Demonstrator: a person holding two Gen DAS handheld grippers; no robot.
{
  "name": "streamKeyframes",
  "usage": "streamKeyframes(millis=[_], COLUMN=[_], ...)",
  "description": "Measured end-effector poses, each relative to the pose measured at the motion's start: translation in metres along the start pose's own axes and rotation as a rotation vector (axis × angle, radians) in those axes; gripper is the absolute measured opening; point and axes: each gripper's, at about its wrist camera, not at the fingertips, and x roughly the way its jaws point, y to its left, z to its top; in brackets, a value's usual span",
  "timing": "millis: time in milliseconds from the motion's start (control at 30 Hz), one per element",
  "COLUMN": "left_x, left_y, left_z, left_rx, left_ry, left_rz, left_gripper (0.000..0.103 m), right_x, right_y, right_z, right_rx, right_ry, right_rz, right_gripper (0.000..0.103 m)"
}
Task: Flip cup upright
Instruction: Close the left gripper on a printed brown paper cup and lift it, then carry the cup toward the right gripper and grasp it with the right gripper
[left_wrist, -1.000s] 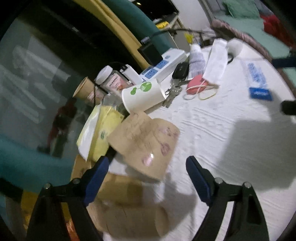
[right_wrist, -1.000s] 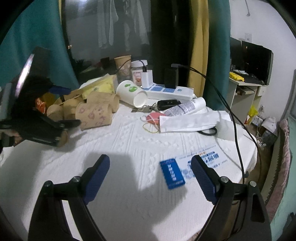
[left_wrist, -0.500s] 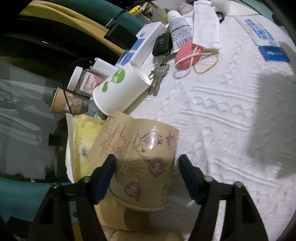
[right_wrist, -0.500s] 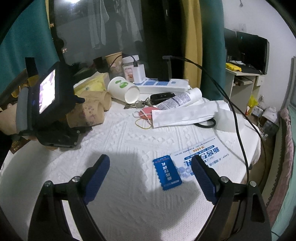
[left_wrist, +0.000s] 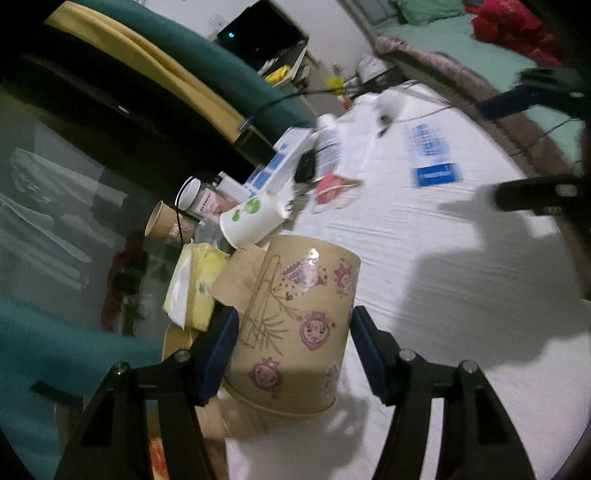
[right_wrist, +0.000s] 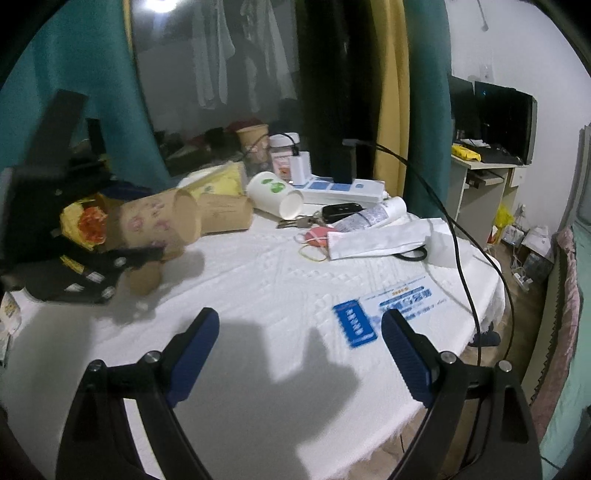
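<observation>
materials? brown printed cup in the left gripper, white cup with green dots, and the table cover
Brown printed cup: looks like kraft paper, matte with a faint sheen, rolled rim, pink cartoon prints. White cup with green dots: likely coated paper, smooth white wall, rolled rim at its mouth. Table cover: looks like white woven or quilted fabric, matte, with raised geometric texture and a frayed hanging edge.

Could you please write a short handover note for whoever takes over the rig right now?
Left gripper: shut on the brown paper cup, its jaws having just closed on the cup's sides; the cup appears lifted off the white tablecloth, on its side.
Right gripper: open, empty, over the cloth.
Done: cup grasped.
Left: turn it upright, set it on the cloth, release.
</observation>
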Motion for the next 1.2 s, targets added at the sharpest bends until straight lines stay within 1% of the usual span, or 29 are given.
streamKeyframes(millis=[67,133,167,333,433,533,600,700,767,867,967,1100,1200], left_x=[-0.032,-0.055,-0.070,-0.114,-0.130,-0.134,-0.131,-0.123,-0.118,-0.110,-0.106,-0.103,-0.108], left_y=[-0.017,-0.035,-0.047,-0.096,-0.126,-0.146,-0.157,-0.167,-0.173,-0.176,-0.174,-0.166,-0.162], left_z=[-0.017,-0.028,-0.040,-0.085,-0.111,-0.127,-0.135,-0.142,-0.143,-0.143,-0.143,-0.142,-0.141], left_rx=[0.005,0.017,0.028,0.048,0.065,0.071,0.075,0.098,0.107,0.104,0.083,0.018,-0.012], left_ry=[-0.012,-0.014,-0.012,0.008,0.037,0.074,0.106,0.141,0.160,0.177,0.177,0.185,0.170], left_rz=[-0.019,-0.028,-0.034,-0.073,-0.086,-0.086,-0.098,-0.082,-0.087,-0.100,-0.110,-0.147,-0.131], left_gripper=[0.063,0.063,0.063,0.063,0.063,0.063,0.063,0.065,0.065,0.067,0.071,0.077,0.077], right_x=[-0.013,-0.027,-0.034,-0.062,-0.074,-0.080,-0.082,-0.086,-0.088,-0.089,-0.088,-0.086,-0.084], right_y=[0.011,0.023,0.029,0.061,0.076,0.086,0.091,0.094,0.094,0.092,0.088,0.089,0.091], right_z=[-0.008,-0.018,-0.024,-0.057,-0.078,-0.098,-0.105,-0.110,-0.111,-0.110,-0.109,-0.108,-0.105], right_rx=[-0.008,-0.016,-0.021,-0.051,-0.066,-0.074,-0.083,-0.092,-0.095,-0.094,-0.091,-0.098,-0.112], right_ry=[-0.006,-0.007,-0.007,0.007,0.030,0.060,0.069,0.072,0.071,0.072,0.078,0.083,0.093], right_rz=[0.008,0.019,0.025,0.054,0.072,0.085,0.083,0.080,0.076,0.071,0.071,0.073,0.103], right_gripper=[0.088,0.088,0.088,0.088,0.088,0.088,0.088,0.088,0.088,0.088,0.088,0.088,0.088])
